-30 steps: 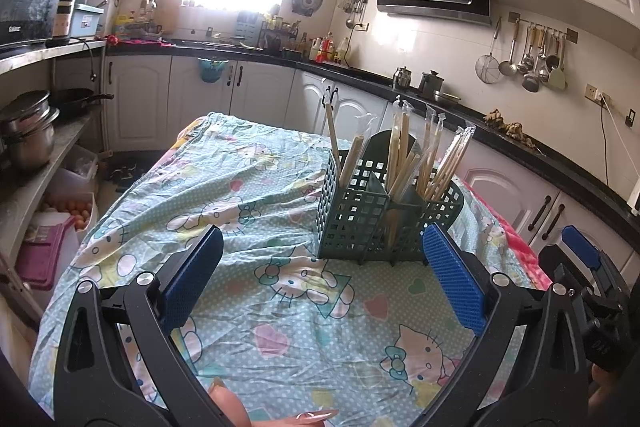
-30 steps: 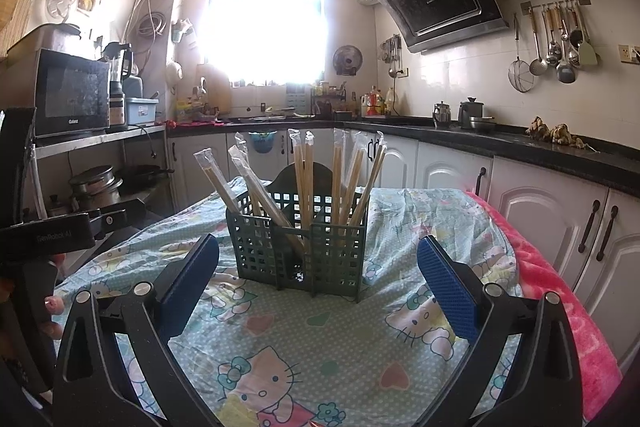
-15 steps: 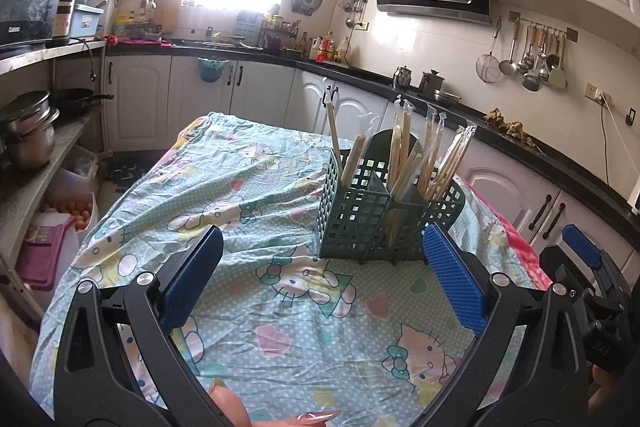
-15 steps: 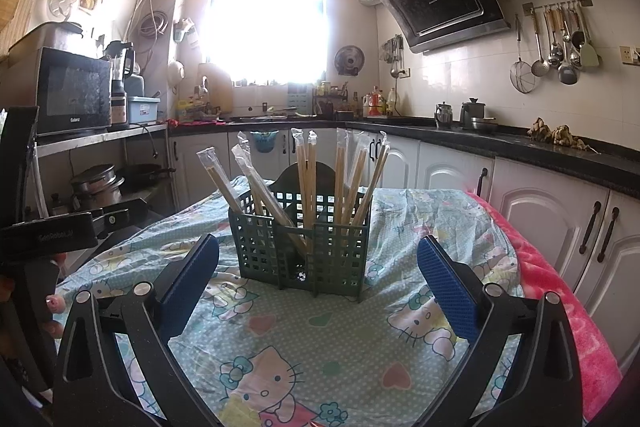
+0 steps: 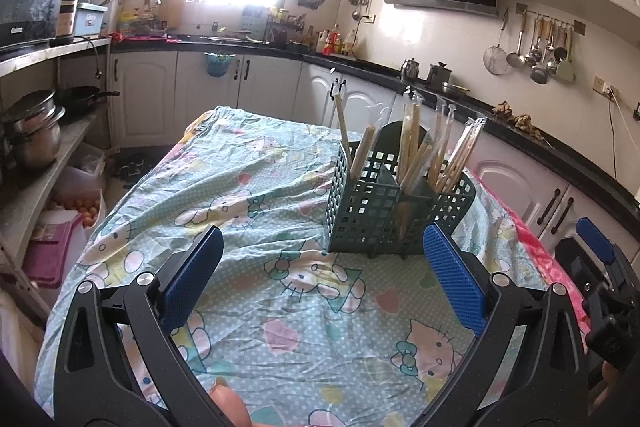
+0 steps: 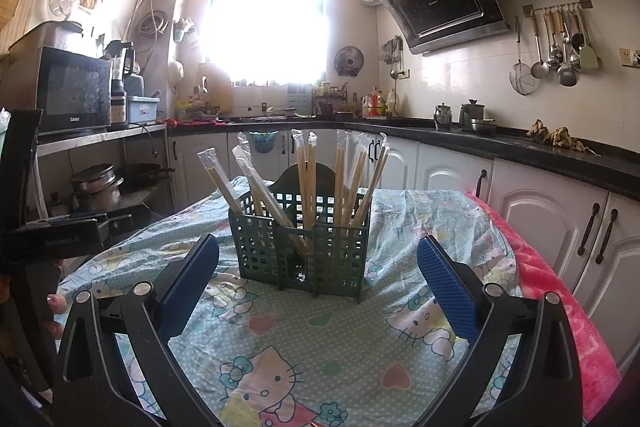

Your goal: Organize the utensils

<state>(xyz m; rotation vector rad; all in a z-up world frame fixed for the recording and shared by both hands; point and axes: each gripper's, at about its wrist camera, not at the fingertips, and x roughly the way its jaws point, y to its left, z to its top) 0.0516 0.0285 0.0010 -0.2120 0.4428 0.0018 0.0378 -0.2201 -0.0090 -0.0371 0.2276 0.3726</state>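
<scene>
Both tools, left tool (image 5: 320, 283) and right tool (image 6: 318, 277), hang spread and empty; wrapped chopsticks (image 6: 306, 171) stand sorted in the green caddy (image 6: 304, 247) at frame centre, seemingly finished.

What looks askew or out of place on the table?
Nothing is spilled or damaged. The wrapped chopsticks lean at mixed angles inside the green caddy, which stands upright on the wrinkled tablecloth.

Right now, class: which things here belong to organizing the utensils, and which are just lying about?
Job:
green basket
wrapped chopsticks
left gripper, open
right gripper, open

Lying about:
hanging ladles
microwave
pots
kettle
</scene>
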